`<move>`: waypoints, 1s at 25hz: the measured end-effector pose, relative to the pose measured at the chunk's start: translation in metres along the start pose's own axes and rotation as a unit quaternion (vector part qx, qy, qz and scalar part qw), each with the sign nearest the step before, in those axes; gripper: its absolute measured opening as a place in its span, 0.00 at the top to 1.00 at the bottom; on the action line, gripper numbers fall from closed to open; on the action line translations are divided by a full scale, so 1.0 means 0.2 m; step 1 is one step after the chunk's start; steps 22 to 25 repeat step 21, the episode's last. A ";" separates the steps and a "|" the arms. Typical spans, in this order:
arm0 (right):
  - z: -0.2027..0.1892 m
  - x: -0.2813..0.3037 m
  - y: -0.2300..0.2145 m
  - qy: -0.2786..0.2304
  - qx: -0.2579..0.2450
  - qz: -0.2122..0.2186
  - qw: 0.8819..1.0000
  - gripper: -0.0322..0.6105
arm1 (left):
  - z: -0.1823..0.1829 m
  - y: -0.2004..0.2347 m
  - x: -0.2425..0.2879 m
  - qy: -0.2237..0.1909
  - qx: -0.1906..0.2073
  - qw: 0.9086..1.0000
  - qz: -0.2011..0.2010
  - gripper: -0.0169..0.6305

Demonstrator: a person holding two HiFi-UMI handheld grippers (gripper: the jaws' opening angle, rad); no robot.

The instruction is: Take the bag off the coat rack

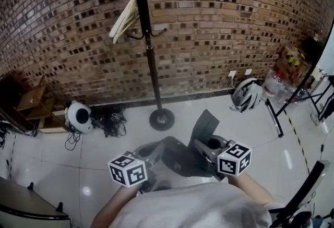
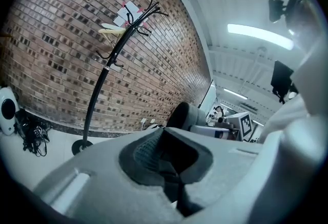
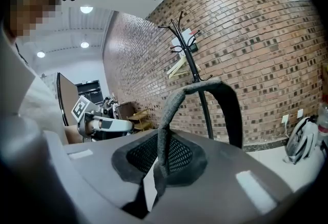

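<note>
Right tongs [image 3: 152, 187] pinch shut on the strap [image 3: 228, 105] of the soft dark bag [image 1: 180, 158], left tongs [image 2: 171, 182] on its cloth — limp, probably light — the strap looks the surest hold.

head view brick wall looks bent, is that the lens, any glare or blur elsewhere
Yes, lens: in the head view the brick wall bows and lamp glare spots the glossy floor. Left gripper view: the coat rack pole curves, the ceiling light is blown out. Right gripper view: dark corners, bag strap fairly sharp, nearest surfaces soft.
</note>
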State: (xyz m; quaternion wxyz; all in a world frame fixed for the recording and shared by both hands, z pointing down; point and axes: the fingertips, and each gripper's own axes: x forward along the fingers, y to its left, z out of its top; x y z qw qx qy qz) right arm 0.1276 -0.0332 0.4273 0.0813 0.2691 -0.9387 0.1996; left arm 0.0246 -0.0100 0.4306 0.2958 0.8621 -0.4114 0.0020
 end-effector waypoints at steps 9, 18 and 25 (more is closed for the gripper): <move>0.02 0.08 0.00 0.003 -0.005 0.009 1.000 0.92 | 0.02 0.05 -0.03 -0.011 -0.002 1.000 0.009 0.97; 0.00 0.09 0.02 0.018 -0.019 0.015 1.000 0.92 | 0.06 0.06 -0.05 -0.024 0.000 1.000 0.017 0.97; -0.03 0.06 0.03 0.021 -0.020 0.018 0.999 0.92 | 0.04 0.04 -0.06 -0.026 0.000 1.000 0.018 0.97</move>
